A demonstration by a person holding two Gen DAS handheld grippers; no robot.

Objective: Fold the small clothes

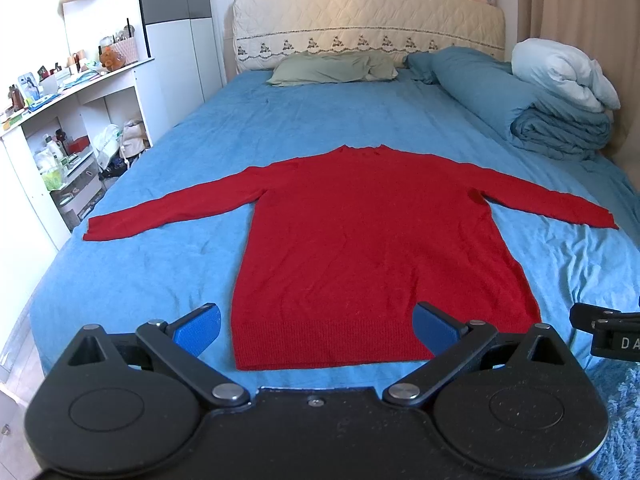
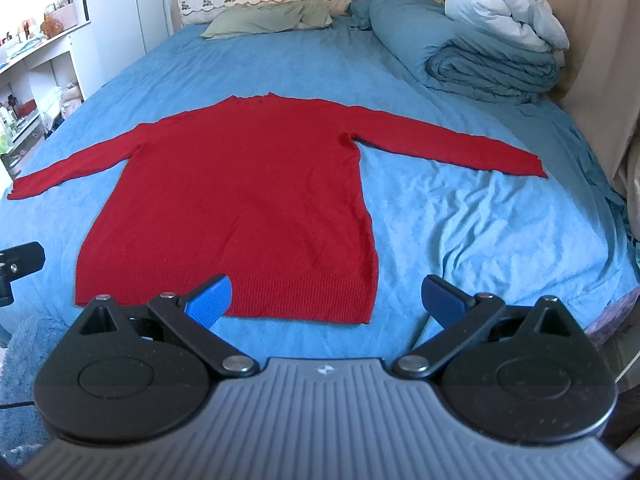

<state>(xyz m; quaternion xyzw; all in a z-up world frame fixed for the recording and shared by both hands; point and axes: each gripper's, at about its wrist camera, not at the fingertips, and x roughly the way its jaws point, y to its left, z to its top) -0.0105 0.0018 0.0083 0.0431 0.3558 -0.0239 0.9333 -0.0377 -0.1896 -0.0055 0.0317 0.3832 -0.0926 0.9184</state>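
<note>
Far left, a white shelf unit (image 1: pixel 60 128) stands beside the bed, cluttered, not my concern. On the blue bedspread (image 1: pixel 160 264) the red sweater (image 1: pixel 360 232) lies flat and spread, collar away from me toward the headboard (image 1: pixel 368 24), hem nearest me, so its long axis runs straight ahead from my tools; both sleeves are thrown out sideways. The left sleeve (image 1: pixel 168 212) reaches out toward the shelf side, its cuff well apart from the body. My left gripper (image 1: pixel 316 330) hangs low at the foot of the bed, jaws wide apart, holding nothing; the hem's left corner sits between its blue fingers (image 1: pixel 200 328), though I cannot tell whether any pad touches cloth. Moving right, my right gripper (image 2: pixel 326 300) is also spread wide and empty, framing the hem's right corner (image 2: pixel 366 312) from just in front. The right sleeve (image 2: pixel 460 148) stretches toward the rolled blue quilt (image 2: pixel 492 68) and the white one on top of it. My read: nothing is folded yet. Each tool is nearer its own side's hem corner and its own sleeve, so a sleeve-in fold would mean reaching forward and outward, left for left, right for right. Thin knit on a soft spread may drag the bedspread up with it.
</note>
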